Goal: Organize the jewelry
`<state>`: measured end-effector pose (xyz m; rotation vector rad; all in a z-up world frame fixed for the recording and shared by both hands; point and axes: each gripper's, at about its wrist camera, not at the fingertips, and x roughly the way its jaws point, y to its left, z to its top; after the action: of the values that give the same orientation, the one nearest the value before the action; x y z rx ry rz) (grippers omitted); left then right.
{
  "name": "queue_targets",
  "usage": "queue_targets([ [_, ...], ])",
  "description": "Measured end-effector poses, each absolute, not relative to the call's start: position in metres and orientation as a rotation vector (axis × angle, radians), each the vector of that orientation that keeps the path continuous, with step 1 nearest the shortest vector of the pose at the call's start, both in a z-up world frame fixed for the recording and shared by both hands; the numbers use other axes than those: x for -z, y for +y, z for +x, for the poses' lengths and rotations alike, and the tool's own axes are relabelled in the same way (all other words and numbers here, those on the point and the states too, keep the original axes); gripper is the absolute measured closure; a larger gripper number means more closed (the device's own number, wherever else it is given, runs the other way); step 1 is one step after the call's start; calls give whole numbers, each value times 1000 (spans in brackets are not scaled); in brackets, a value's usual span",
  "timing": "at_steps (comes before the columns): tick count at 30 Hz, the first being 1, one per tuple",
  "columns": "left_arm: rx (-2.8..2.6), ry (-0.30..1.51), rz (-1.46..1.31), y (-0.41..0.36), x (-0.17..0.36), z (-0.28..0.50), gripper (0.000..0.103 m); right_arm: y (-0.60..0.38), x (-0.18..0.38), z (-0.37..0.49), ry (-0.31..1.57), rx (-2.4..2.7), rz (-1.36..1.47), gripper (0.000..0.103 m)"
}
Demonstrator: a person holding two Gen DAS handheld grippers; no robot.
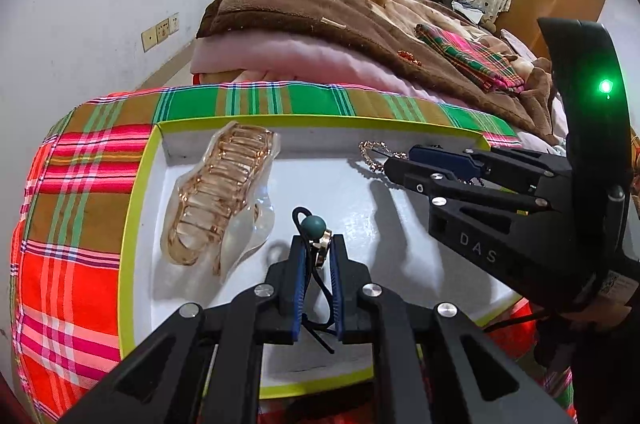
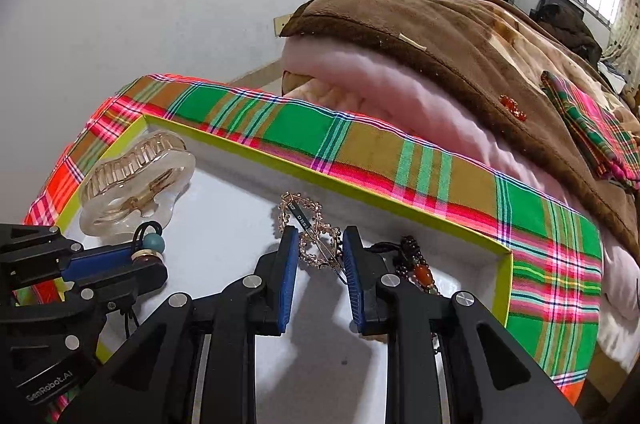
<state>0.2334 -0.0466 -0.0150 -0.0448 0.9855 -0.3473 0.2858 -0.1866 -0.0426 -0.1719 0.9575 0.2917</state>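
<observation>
A white tray with a lime rim lies on a plaid cloth. My left gripper is shut on a black hair tie with a teal bead and gold ring, just above the tray floor. My right gripper is open, its fingers on either side of a gold rhinestone hair clip lying in the tray. A clear amber claw clip rests at the tray's left. A beaded bracelet with an orange bead lies to the right.
The plaid cloth covers the surface around the tray. Behind it are a pink quilt and brown blanket, with a folded plaid cloth and a small orange ornament on top.
</observation>
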Motion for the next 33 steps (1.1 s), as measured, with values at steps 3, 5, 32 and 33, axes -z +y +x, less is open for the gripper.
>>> queue_targets([
  [3,344,993,-45,-47,17,235,91,-186,44,287,968,-292,-174,79],
  [5,342,996,-47,-46,18,236,91,-185,45,287,970,-292,-176,79],
  [32,318,1009,-55,-44,19,236,61,-190,39,287,960,-277,-141,66],
  [33,318,1005,-57,-43,18,235,61,-190,37,286,956,-275,-137,66],
])
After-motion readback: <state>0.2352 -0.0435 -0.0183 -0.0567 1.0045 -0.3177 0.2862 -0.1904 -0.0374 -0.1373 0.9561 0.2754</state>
